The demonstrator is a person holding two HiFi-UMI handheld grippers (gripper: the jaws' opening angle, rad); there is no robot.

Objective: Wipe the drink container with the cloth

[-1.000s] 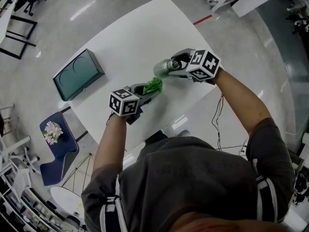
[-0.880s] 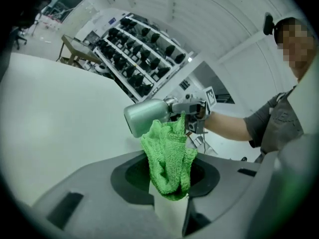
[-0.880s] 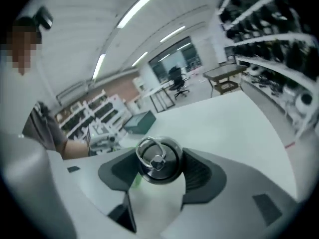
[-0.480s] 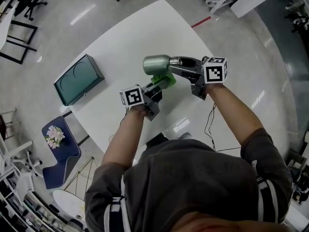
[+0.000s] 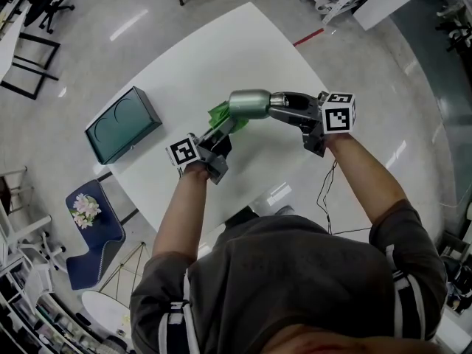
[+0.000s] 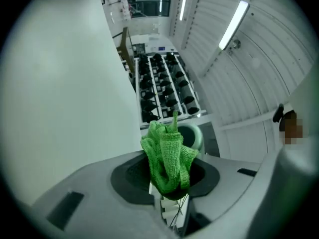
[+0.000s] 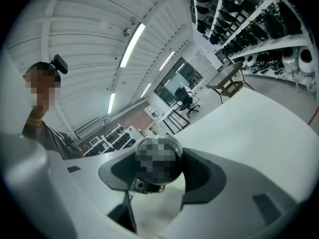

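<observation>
The right gripper [image 5: 279,104] is clamped about half open on the drink container [image 5: 248,104], a rounded metal tumbler with a grey-green sheen, and holds it sideways in the air over the white bench [image 5: 221,43], free end pointing to the person's left. In the right gripper view the tumbler's round end [image 7: 157,156] sits between the two dark pads, pressed from both sides by the right gripper [image 7: 158,176].

The left gripper [image 5: 220,129] is closed tight on the cloth [image 5: 219,114], a bright green knitted rag. In the left gripper view the cloth [image 6: 168,156] stands up bunched out of the nearly shut jaws of the left gripper [image 6: 168,185], and the tumbler's rim [image 6: 195,136] shows just behind it. From the head view the cloth touches the tumbler's free end.

Each gripper carries a cube with black-and-white square markers. A dark teal box [image 5: 122,124] with two circles on its lid lies well apart at the bench's left edge.

Half a second ago the cloth was under the tumbler's middle; now it is at the far end, and the left gripper has shifted left with it. The right gripper's grip is unchanged
</observation>
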